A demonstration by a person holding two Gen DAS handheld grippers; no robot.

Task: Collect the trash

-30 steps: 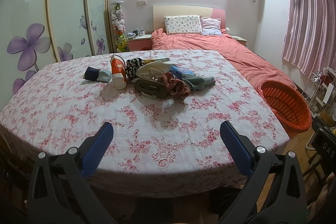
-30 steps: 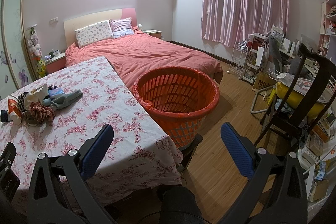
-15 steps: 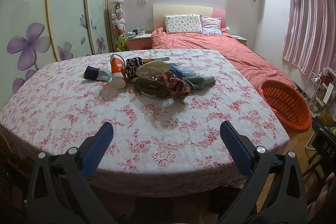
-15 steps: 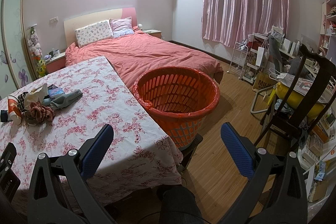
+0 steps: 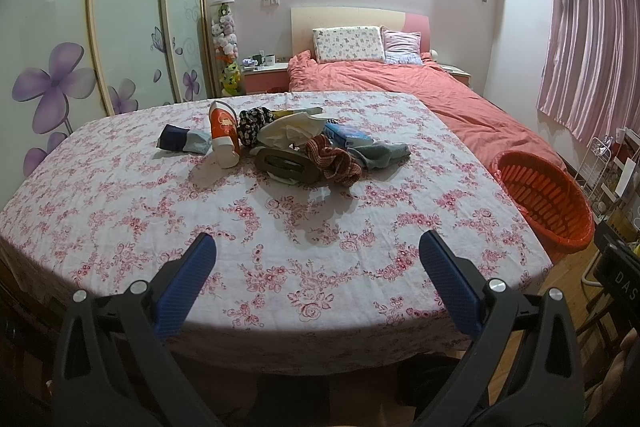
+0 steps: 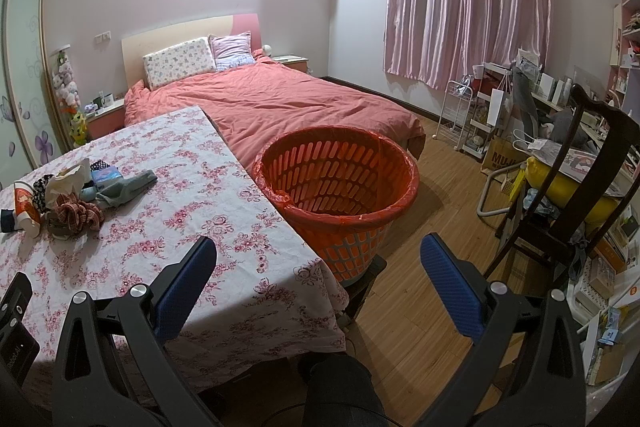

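Basket (image 6: 340, 187) touches table (image 6: 256, 203) edge; both tools (image 5: 316, 259) (image 6: 318, 259) gape, empty.

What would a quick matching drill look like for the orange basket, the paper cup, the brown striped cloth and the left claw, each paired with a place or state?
Things:
1. orange basket
2. paper cup
3. brown striped cloth
4. left claw

Places or states:
A. open, holding nothing
B. beside the table, lined with a bag
C. tipped over at the pile's left
D. crumpled at the pile's near right

Pairs: 1-B, 2-C, 3-D, 4-A
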